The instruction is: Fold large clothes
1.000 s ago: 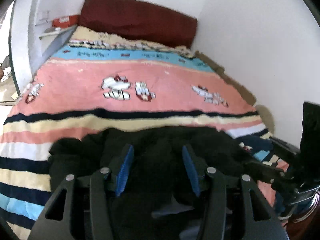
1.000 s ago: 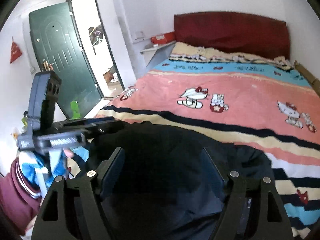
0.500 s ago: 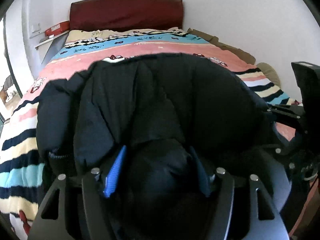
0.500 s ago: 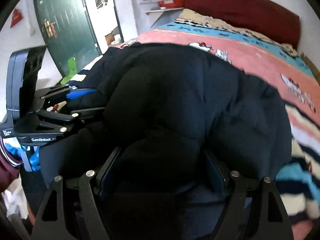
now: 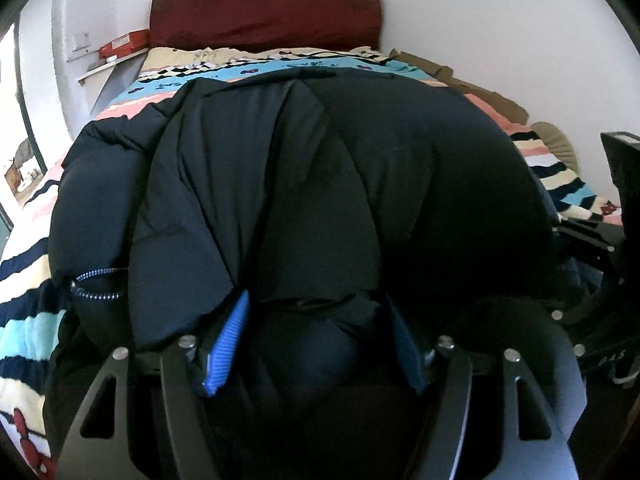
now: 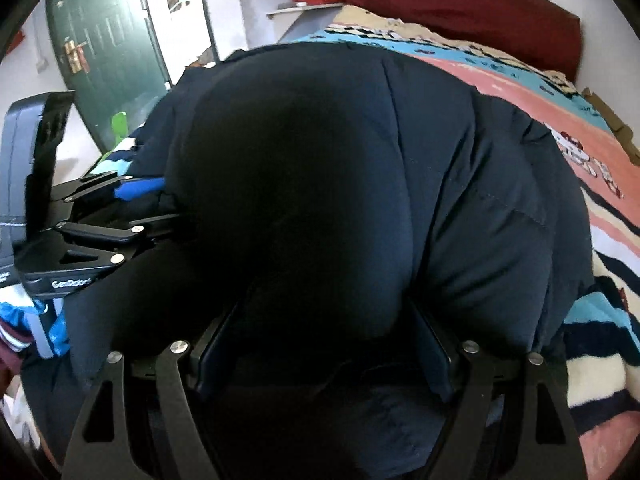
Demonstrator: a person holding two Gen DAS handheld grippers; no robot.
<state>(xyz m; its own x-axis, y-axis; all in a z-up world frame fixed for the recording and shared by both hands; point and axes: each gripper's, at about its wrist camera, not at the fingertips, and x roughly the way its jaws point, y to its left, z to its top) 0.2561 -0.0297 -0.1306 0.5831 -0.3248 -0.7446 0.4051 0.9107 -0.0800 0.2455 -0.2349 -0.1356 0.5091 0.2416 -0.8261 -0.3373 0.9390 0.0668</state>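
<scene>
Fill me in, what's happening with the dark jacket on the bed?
A person holds a two-finger gripper in each hand. Both the left gripper and the right gripper are clamped on bunched padding of a bulky dark navy puffer jacket, which is draped out over the striped cartoon-print blanket toward the dark red headboard. No fold is finished yet.

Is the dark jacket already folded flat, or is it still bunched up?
Bunched, not folded flat. The jacket bulges in a puffy mound over the bed, gripped by the left gripper and right gripper.
</scene>
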